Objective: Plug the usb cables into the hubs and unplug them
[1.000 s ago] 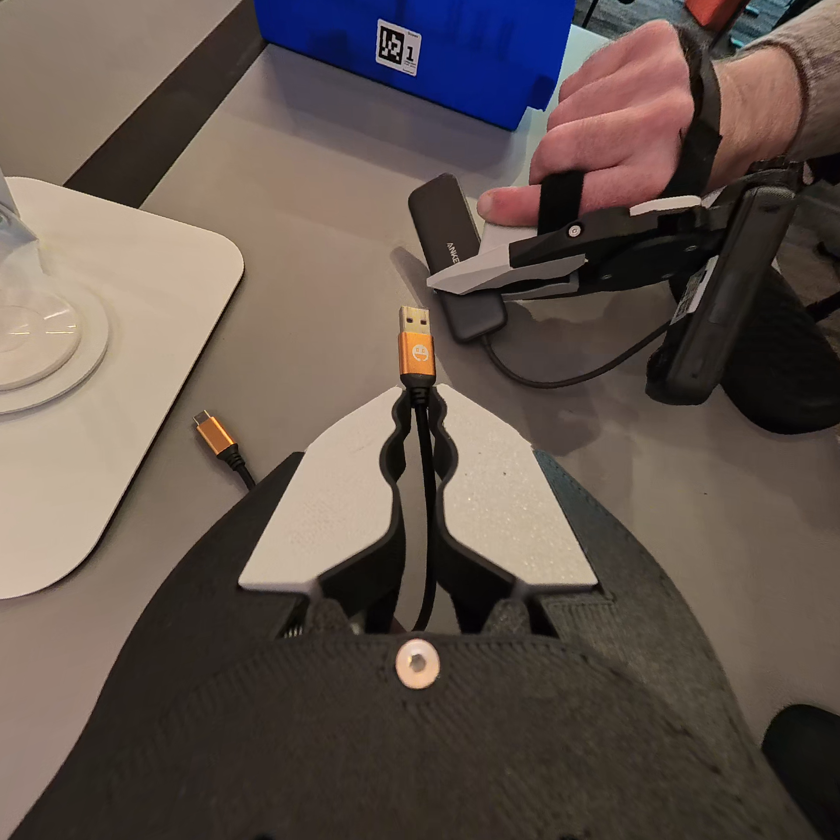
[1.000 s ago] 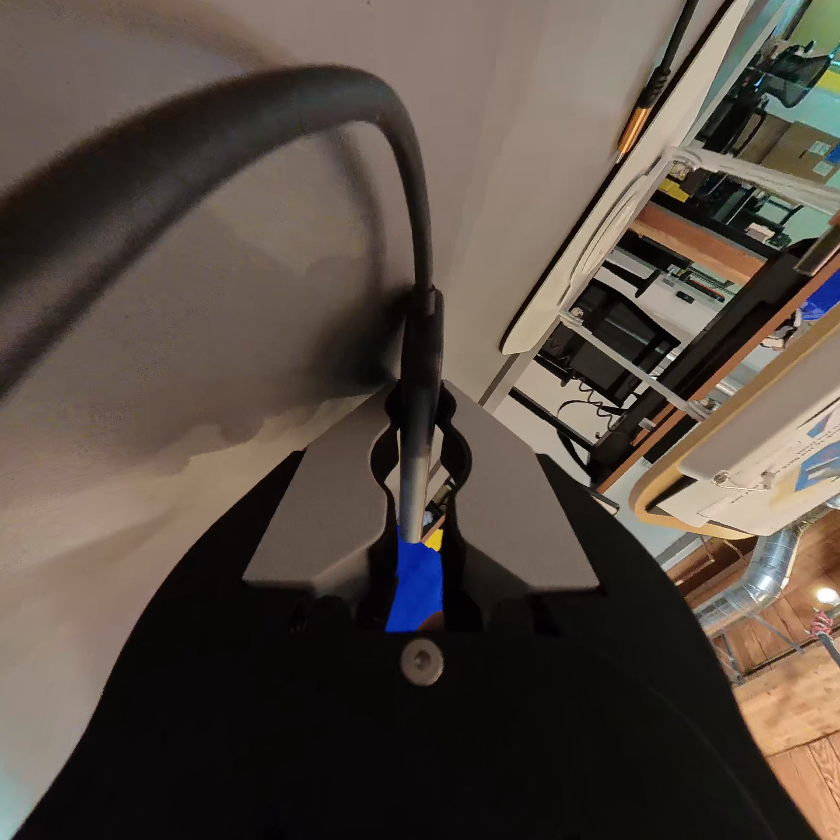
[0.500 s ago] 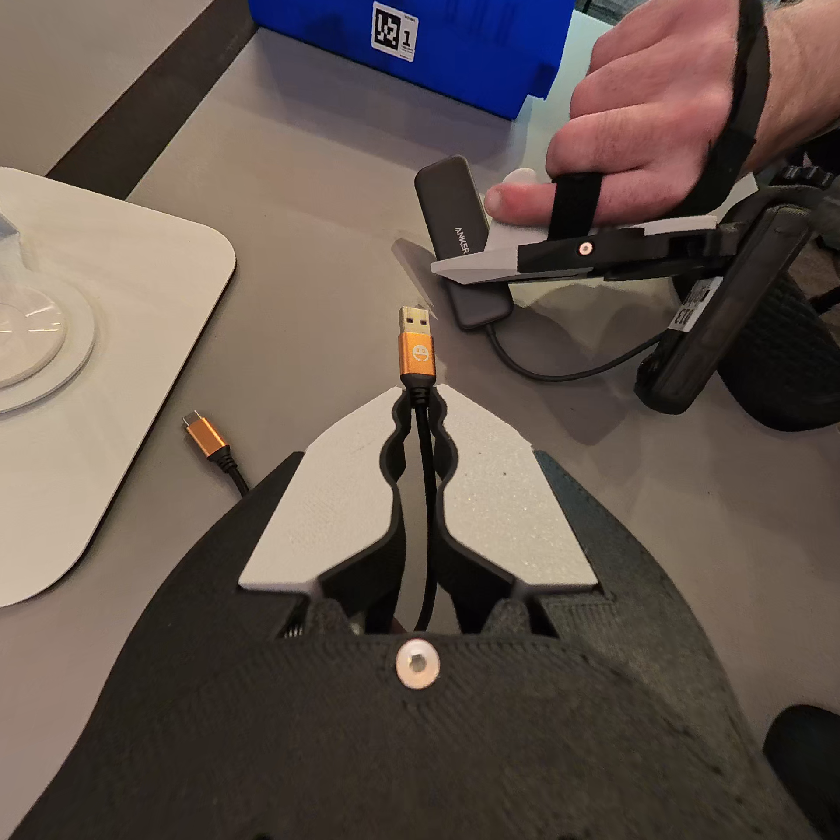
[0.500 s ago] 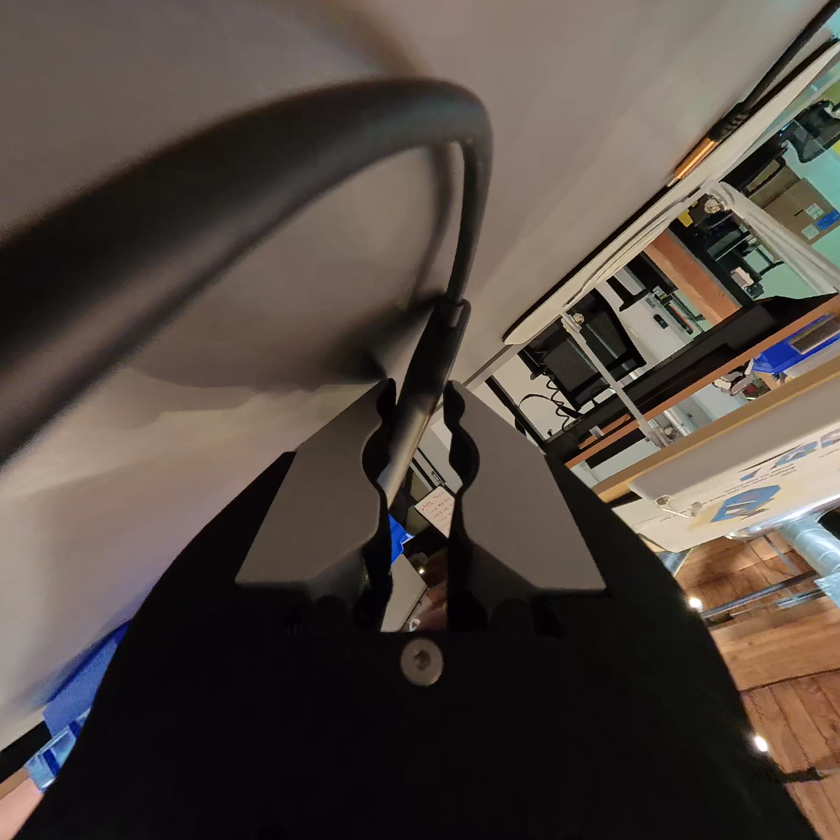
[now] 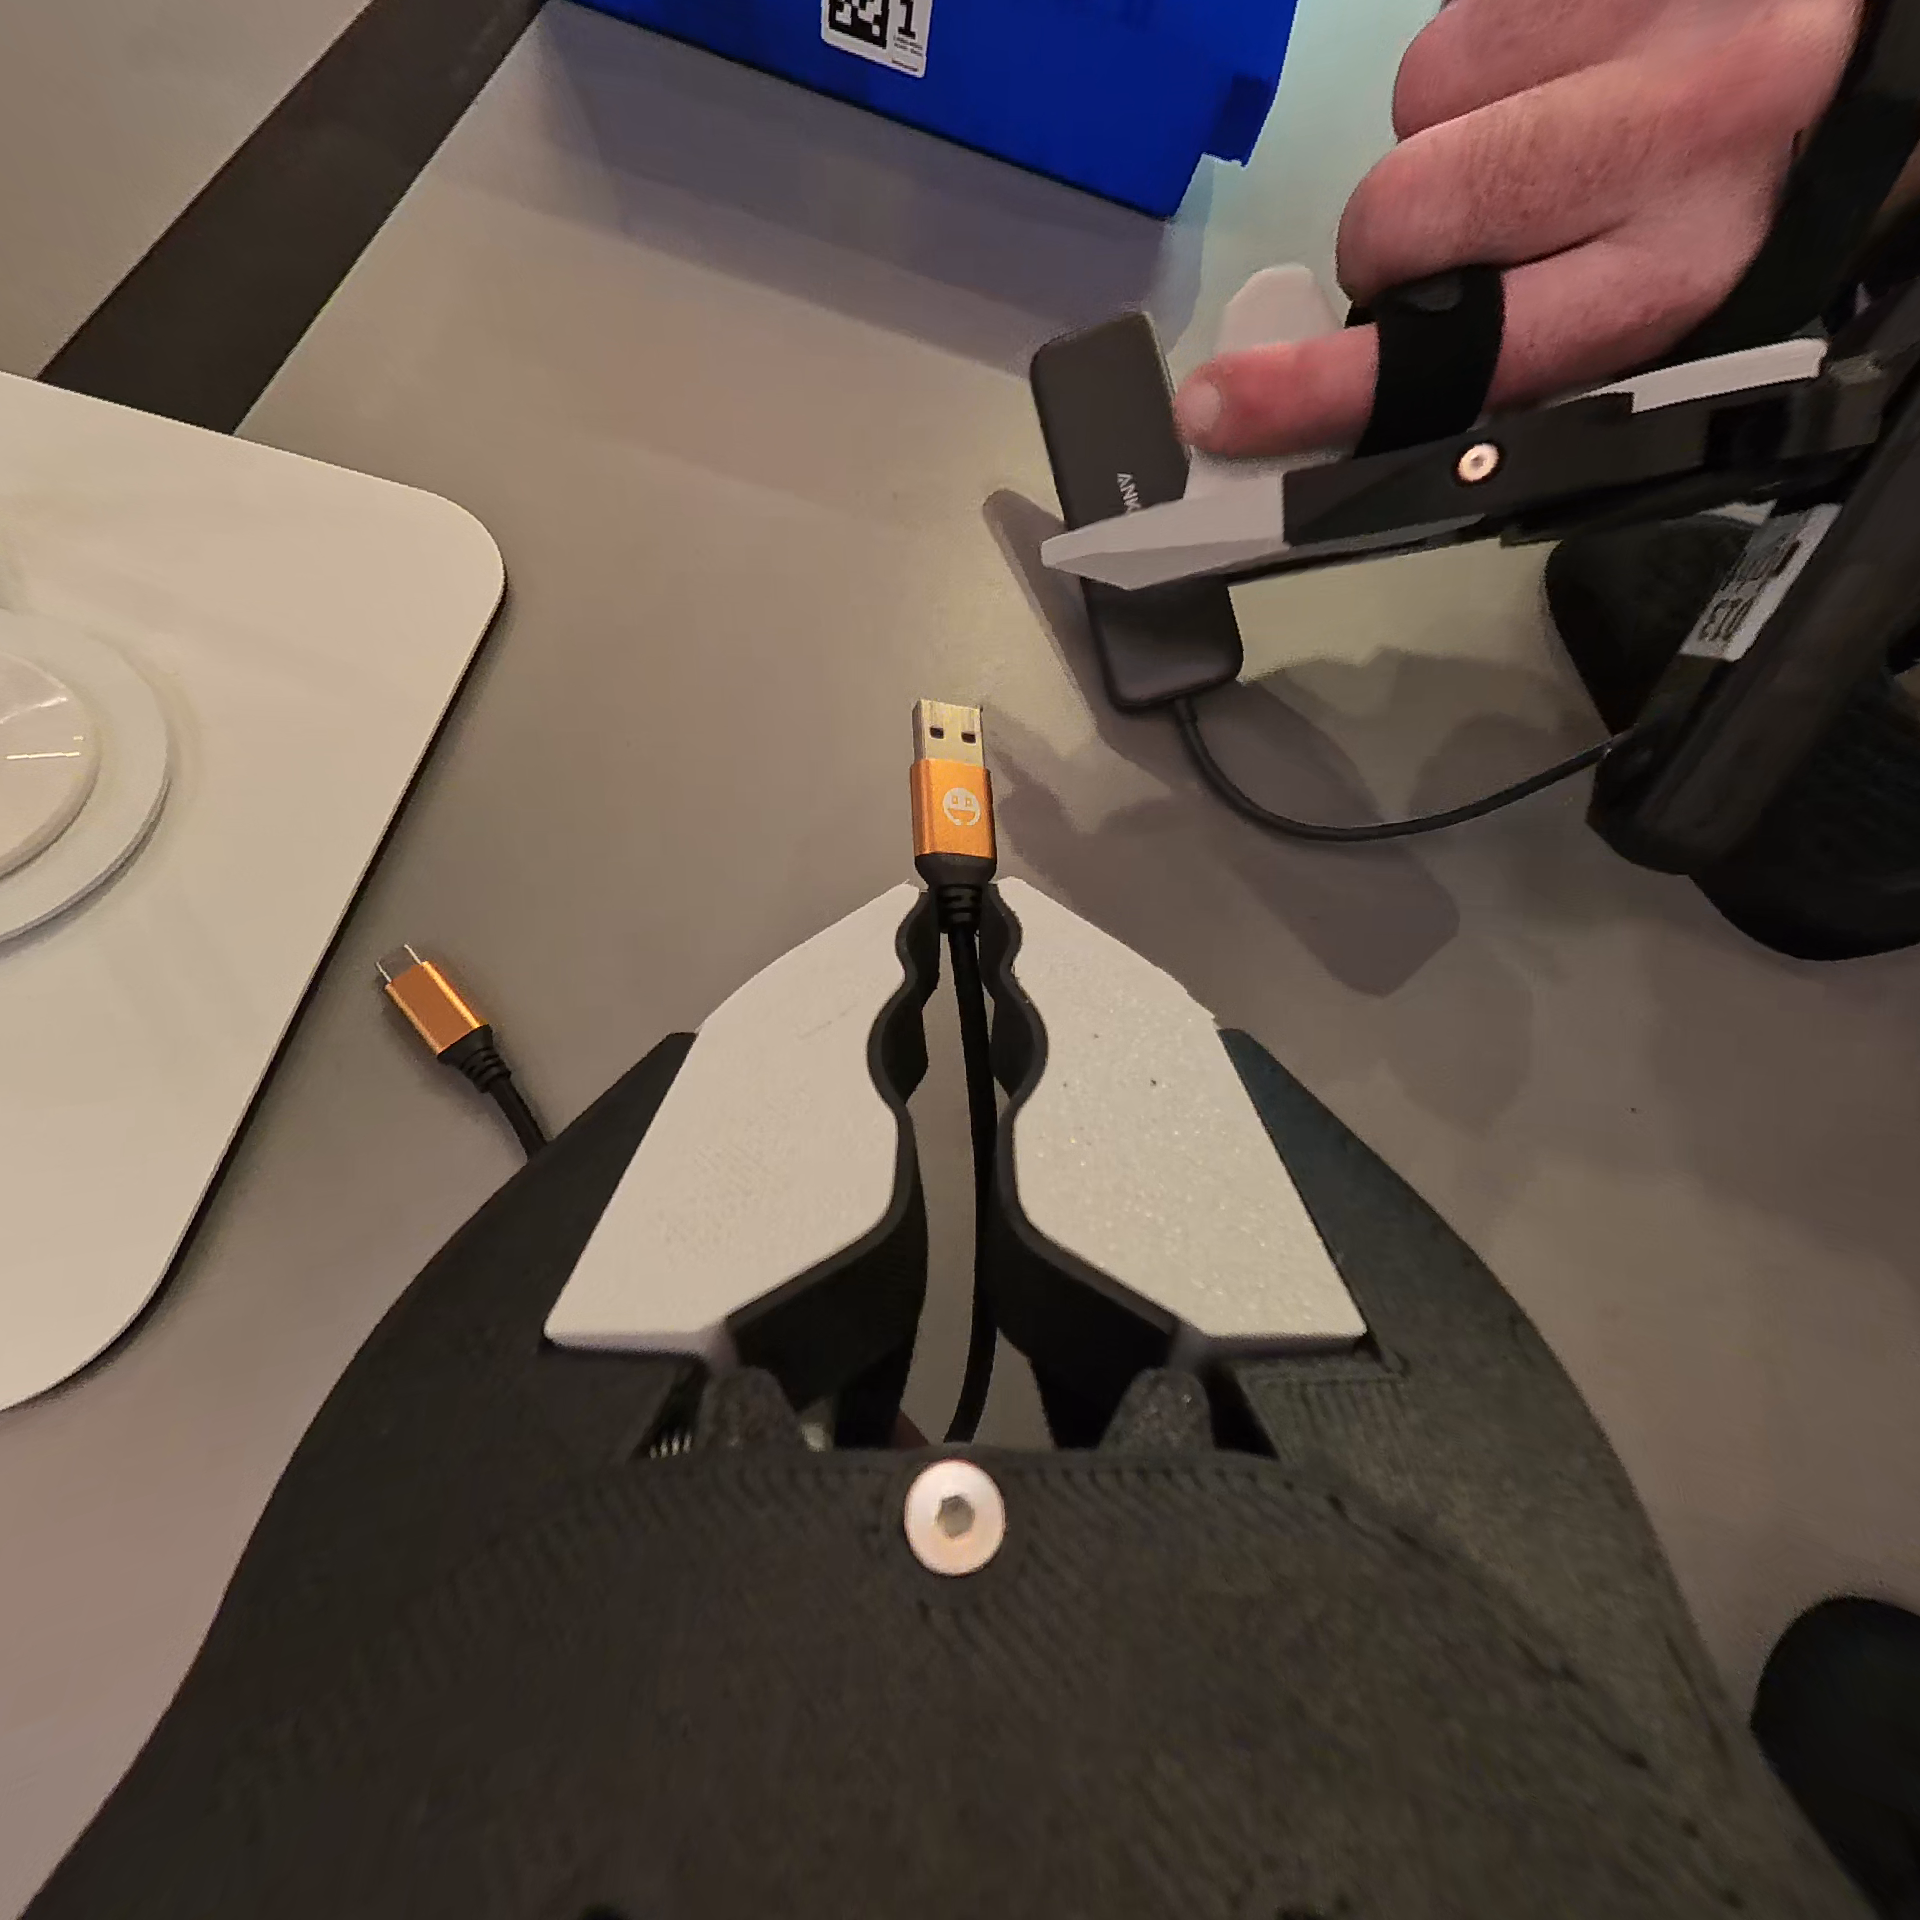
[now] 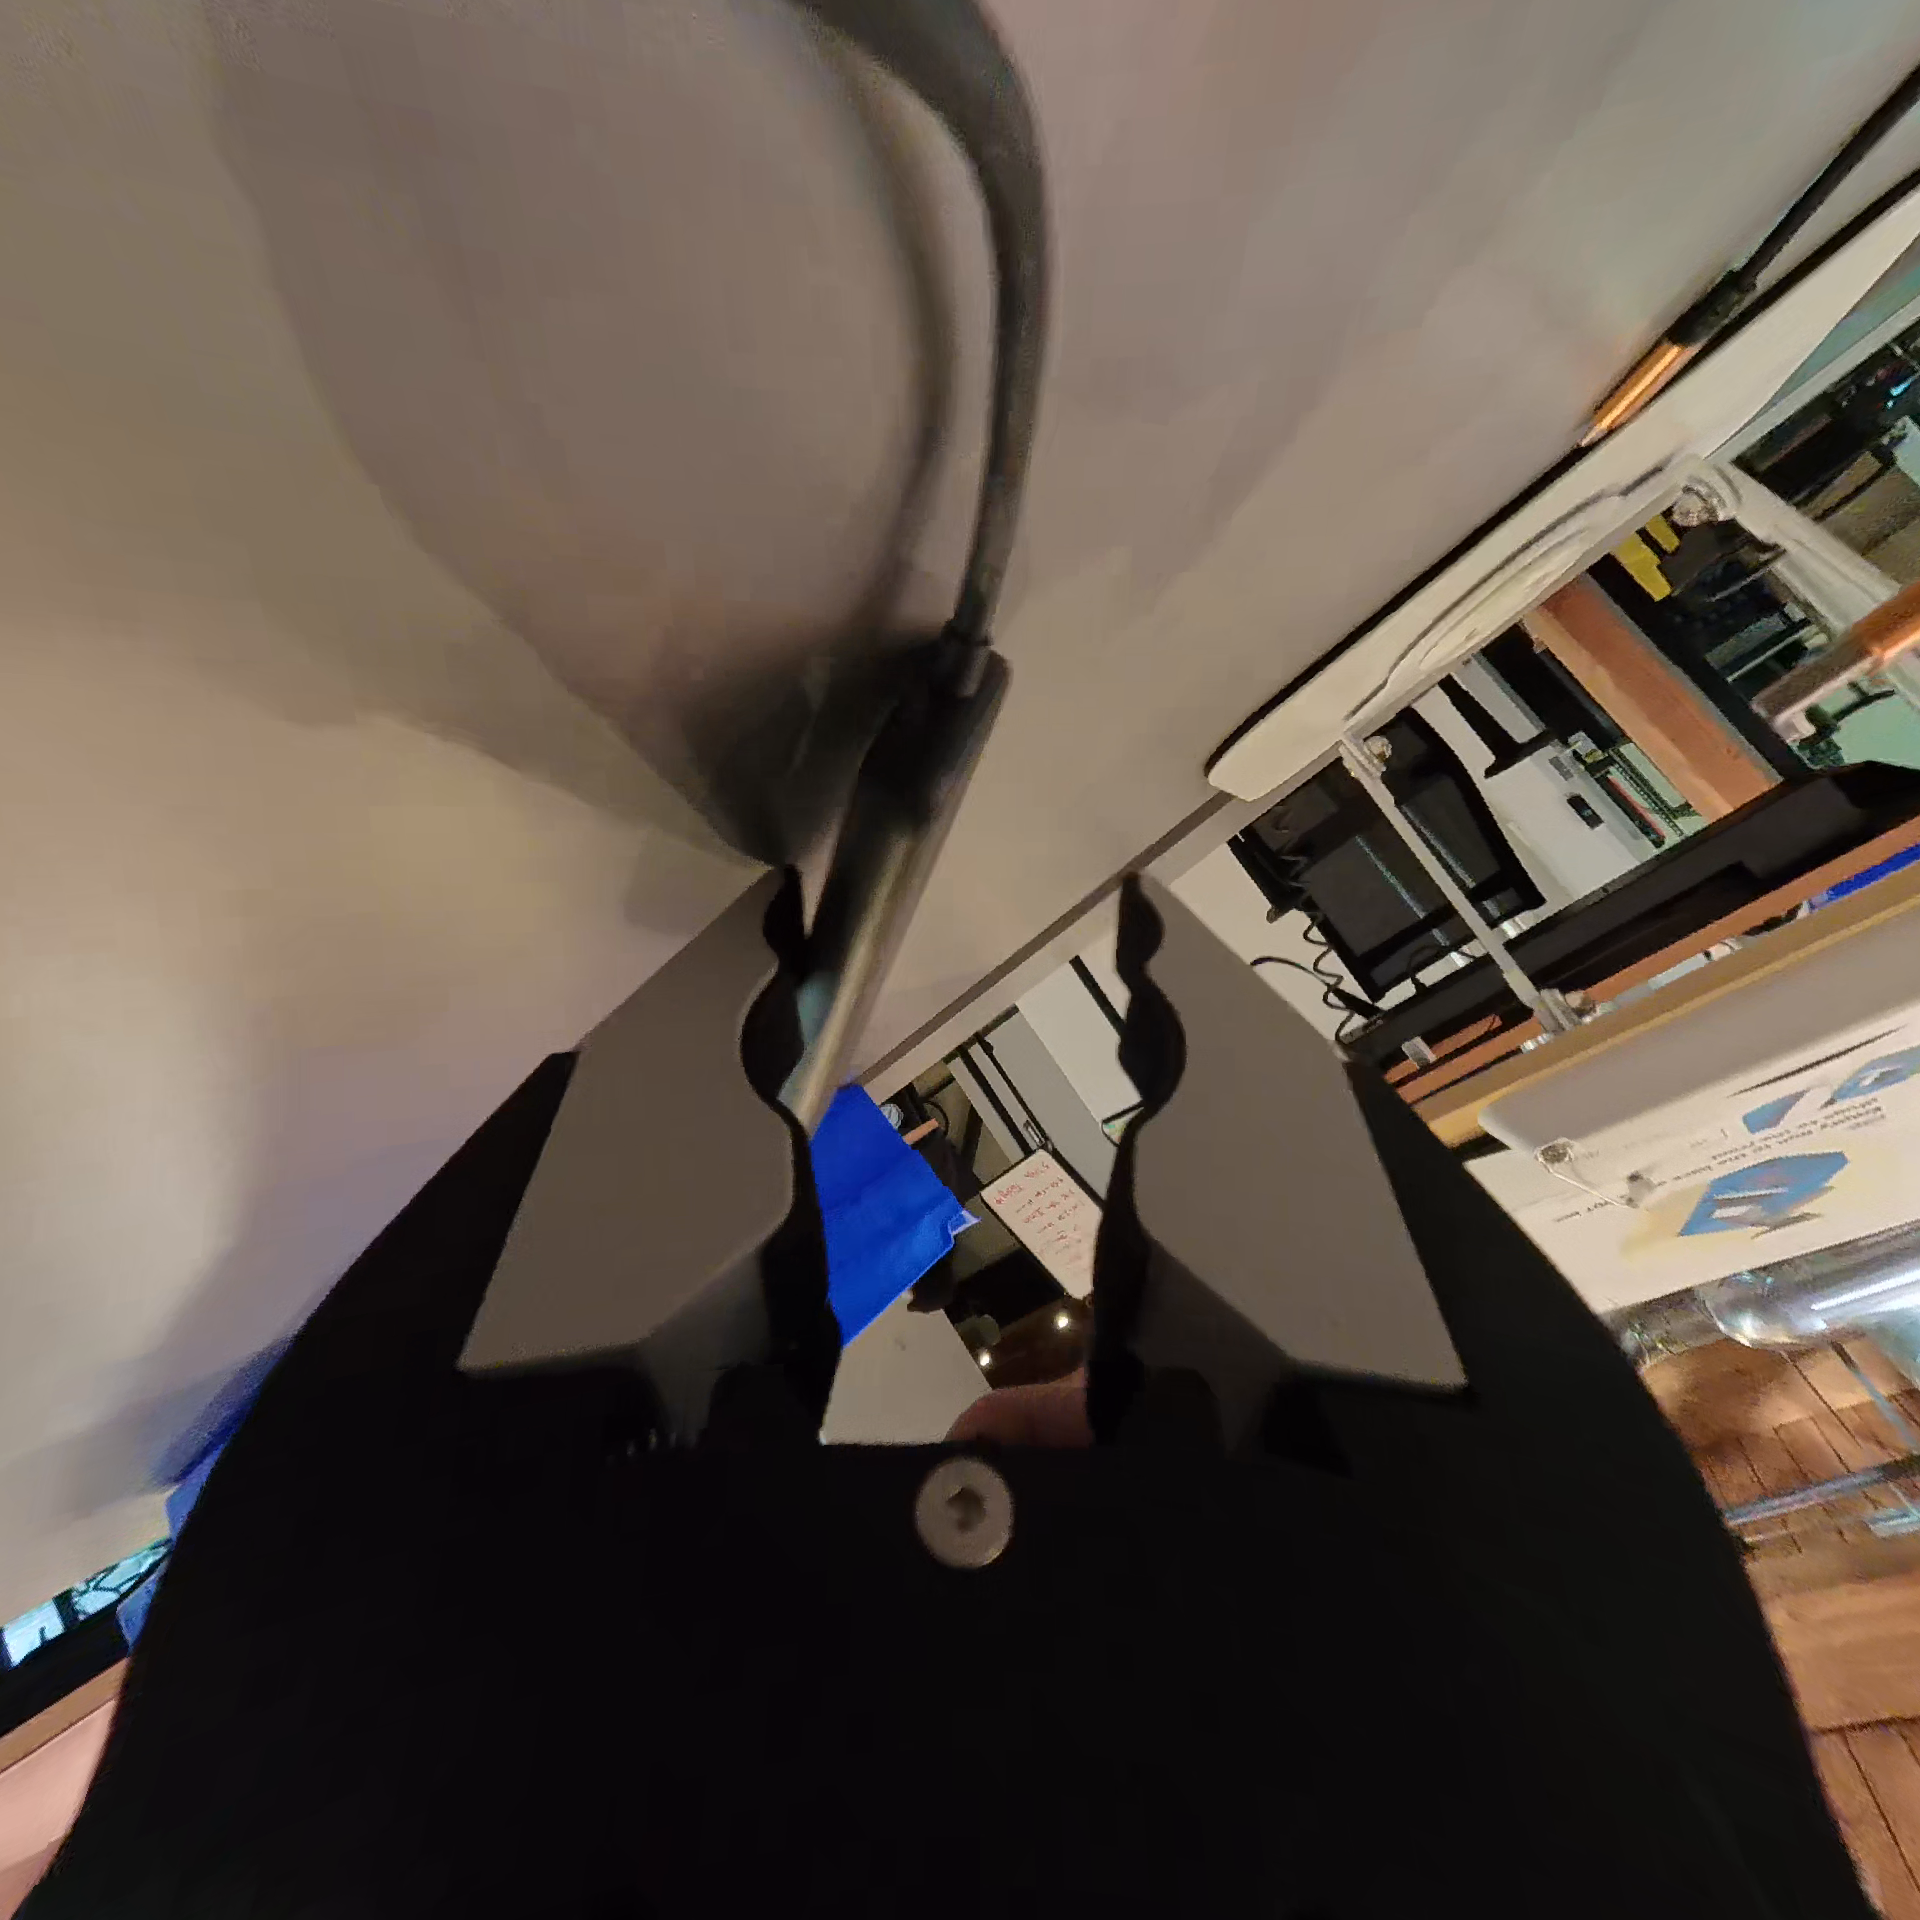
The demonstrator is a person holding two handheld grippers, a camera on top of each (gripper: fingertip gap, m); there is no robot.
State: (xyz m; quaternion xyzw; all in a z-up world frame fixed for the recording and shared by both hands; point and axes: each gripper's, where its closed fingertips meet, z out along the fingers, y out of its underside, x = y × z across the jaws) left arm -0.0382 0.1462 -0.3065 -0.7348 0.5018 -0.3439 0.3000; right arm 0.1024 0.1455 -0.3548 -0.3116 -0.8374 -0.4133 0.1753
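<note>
1. With our left gripper (image 5: 951, 894) we are pinching the black braided USB cable (image 5: 971, 1143) just behind its orange USB-A plug (image 5: 951, 790); the jaws are closed on the cable, and the plug is sticking out past the fingertips, metal end pointing forward over the grey table (image 5: 675, 520).
2. We are holding our right gripper (image 6: 951, 883) with its jaws parted, and the black USB hub (image 6: 883, 894) is lying against the left finger only, with a clear gap to the right one.
3. In the left wrist view the hub (image 5: 1127, 488) is sitting ahead and to the right of the plug, apart from it, with its thin black lead (image 5: 1351, 821) curving off to the right.
4. The cable's other end, an orange USB-C plug (image 5: 426, 1003), is lying on the table left of our left gripper, beside a white stand base (image 5: 260, 727).
5. A blue bin (image 5: 1039, 73) is standing at the far edge.
</note>
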